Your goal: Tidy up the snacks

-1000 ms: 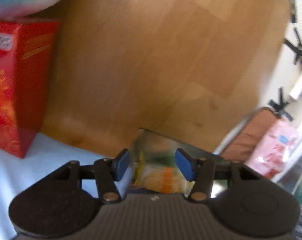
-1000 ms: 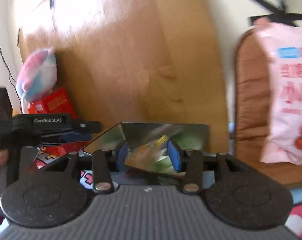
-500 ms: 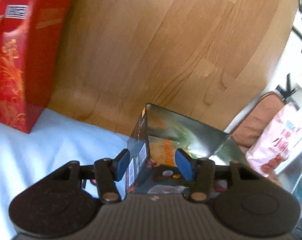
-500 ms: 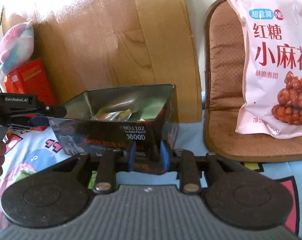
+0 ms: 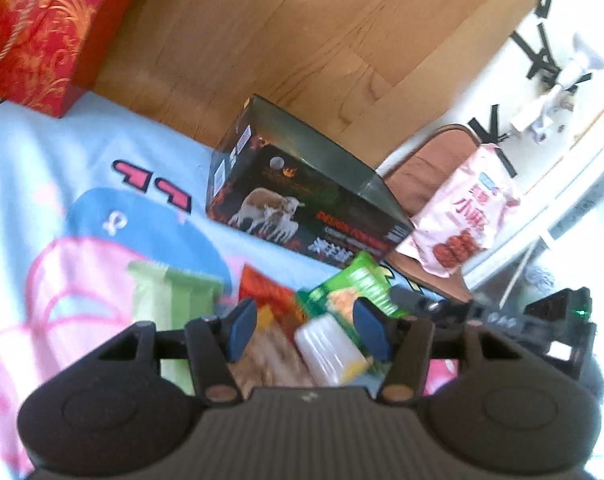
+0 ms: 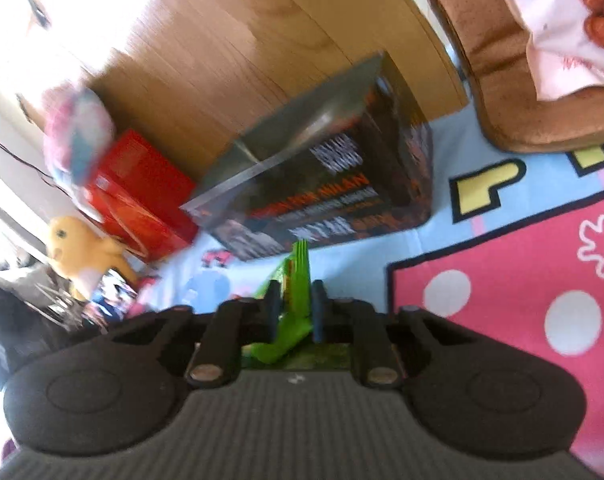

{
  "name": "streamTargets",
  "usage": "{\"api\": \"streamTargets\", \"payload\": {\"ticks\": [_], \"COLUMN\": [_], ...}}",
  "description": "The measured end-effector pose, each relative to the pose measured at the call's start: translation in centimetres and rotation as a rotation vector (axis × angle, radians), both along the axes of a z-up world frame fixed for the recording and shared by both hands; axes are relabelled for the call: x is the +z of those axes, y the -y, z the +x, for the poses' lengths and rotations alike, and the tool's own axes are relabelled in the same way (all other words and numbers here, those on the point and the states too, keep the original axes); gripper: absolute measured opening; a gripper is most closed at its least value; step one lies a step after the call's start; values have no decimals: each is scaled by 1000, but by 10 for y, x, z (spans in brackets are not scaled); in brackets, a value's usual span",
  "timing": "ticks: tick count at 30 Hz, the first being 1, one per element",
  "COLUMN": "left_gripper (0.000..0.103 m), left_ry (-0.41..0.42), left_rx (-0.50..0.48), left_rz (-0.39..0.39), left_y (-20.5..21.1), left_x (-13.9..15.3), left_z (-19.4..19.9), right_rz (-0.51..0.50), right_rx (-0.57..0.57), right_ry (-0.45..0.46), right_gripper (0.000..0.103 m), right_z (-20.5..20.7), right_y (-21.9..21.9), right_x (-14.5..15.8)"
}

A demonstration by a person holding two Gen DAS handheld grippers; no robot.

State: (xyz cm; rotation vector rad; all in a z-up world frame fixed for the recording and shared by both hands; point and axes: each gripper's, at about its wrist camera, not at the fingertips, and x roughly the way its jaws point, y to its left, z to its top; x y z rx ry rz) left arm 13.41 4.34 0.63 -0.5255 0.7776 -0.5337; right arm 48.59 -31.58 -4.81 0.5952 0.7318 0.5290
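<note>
right gripper (image 6: 295, 312) pinching green snack packet (image 6: 298, 276) | dark open box (image 6: 322, 192) just beyond, on cartoon mat (image 6: 502, 280)

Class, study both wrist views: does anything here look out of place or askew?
Yes. Loose snack packets lie jumbled on the cartoon bedsheet in front of the dark open box, not inside it; the right gripper pinches a green packet.

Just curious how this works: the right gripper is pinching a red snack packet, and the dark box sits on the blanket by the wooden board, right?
Not quite: in the right wrist view, the right gripper pinches a green snack packet, not red. The dark box does sit on the blanket by the wooden board.
</note>
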Motion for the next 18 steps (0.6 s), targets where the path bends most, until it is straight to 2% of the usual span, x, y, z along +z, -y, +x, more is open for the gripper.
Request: {"api": "streamTargets", "payload": {"ticks": [2, 4, 5, 9, 10, 11, 12, 13, 14, 18], "left_gripper": [54, 55, 55, 55, 57, 57, 57, 57, 57, 57], "left_ry": [6, 13, 19, 47, 49, 48, 44, 38, 29, -9], "left_rx": [13, 32, 42, 98, 113, 128, 142, 154, 165, 171], "left_rz": [-22, -52, -67, -116, -122, -124, -124, -119, -110, -85], "left_y": [-8, -22, -29, -55, -61, -65, -72, -75, -79, -84], "left_x": [2, 5, 7, 11, 11, 10, 8, 6, 4, -9], "left_z": [-11, -21, -27, -54, -60, -65, -72, -78, -83, -100], "right_rz": [26, 58, 72, 135, 143, 145, 139, 138, 130, 40], "right_rx": [-4, -3, 6, 52, 76, 110, 132, 160, 190, 239], "right_ry": [38, 97, 138, 244, 248, 242, 230, 215, 194, 84], "right_gripper": [14, 13, 13, 13, 13, 13, 13, 13, 13, 13], "right_z": [-30, -58, -98, -168, -177, -192, -212, -215, -224, -235], "right_y": [9, -2, 3, -4, -1, -16, -28, -23, -40, -22], "right_x": [3, 11, 15, 42, 44, 41, 31, 26, 20, -19]}}
